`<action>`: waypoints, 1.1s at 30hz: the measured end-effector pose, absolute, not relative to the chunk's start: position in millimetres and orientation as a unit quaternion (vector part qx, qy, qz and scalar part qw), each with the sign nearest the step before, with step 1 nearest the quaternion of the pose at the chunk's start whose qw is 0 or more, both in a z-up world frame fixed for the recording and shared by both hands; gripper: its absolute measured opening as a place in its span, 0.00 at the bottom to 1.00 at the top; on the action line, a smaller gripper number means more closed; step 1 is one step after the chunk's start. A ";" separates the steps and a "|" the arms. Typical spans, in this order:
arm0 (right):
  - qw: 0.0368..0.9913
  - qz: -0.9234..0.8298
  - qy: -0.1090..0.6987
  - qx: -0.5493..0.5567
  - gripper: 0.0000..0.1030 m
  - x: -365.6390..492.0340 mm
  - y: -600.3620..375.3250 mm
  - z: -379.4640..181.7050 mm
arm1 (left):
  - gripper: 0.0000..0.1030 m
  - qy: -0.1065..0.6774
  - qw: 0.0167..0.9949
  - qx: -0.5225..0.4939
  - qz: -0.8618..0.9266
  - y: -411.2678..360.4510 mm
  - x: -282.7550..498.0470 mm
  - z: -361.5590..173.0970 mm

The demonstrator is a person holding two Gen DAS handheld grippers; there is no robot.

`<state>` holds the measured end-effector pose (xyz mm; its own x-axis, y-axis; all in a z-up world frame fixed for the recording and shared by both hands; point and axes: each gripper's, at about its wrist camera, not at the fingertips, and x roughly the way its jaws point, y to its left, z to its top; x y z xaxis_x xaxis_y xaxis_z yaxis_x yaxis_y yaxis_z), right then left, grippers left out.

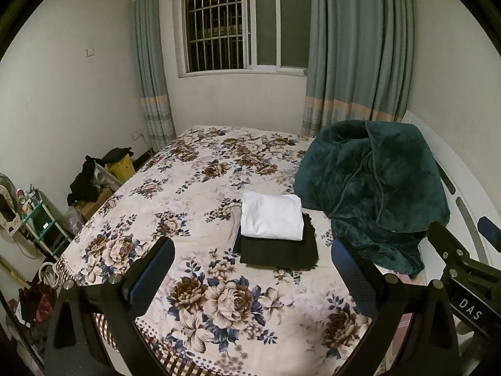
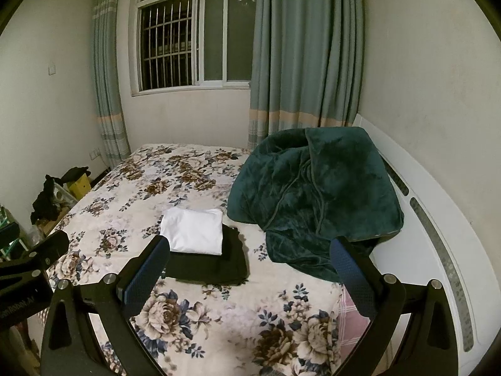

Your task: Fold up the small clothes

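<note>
- You hold 2 grippers up over the near end of the bed. The left gripper has its fingers spread wide and holds nothing. The right gripper is spread wide too, and it is empty.
- The small clothes sit in 1 pile near the middle of the bed. A folded white shirt lies on top of a folded black garment.
- Both pieces look neat and flat, so I think the folding step is done or almost done. I see no loose small clothes on the bed.
- If you want to fix the pile, your next move is to go down slowly and pinch 1 edge of cloth, not 2 layers.
- A big dark green blanket is heaped just beside the pile, on its right. Keep your right gripper away from it so it does not snag.
- The flowery cover to the left of the pile and in front of it is bare. That is your best room to work.
- The bed edge is close under your grippers. A white headboard is on the right.
</note>
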<state>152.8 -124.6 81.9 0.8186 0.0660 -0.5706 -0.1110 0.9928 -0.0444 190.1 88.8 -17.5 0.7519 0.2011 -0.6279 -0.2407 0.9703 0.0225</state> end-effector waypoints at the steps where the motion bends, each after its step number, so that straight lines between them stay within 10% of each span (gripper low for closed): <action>1: 0.953 0.046 0.297 -0.038 1.00 150.9 -122.4 83.0 | 0.99 0.332 0.935 -0.030 0.118 88.9 190.4 -17.8; 33: 0.954 0.040 0.296 -0.036 1.00 143.0 -120.2 80.4 | 0.99 0.330 0.934 -0.035 0.133 91.4 177.7 -10.8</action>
<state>143.0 -120.2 80.4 0.8219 0.0552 -0.5670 -0.0976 0.9942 -0.0447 177.7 91.4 -10.8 0.7465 0.2254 -0.6261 -0.2721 0.9620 0.0219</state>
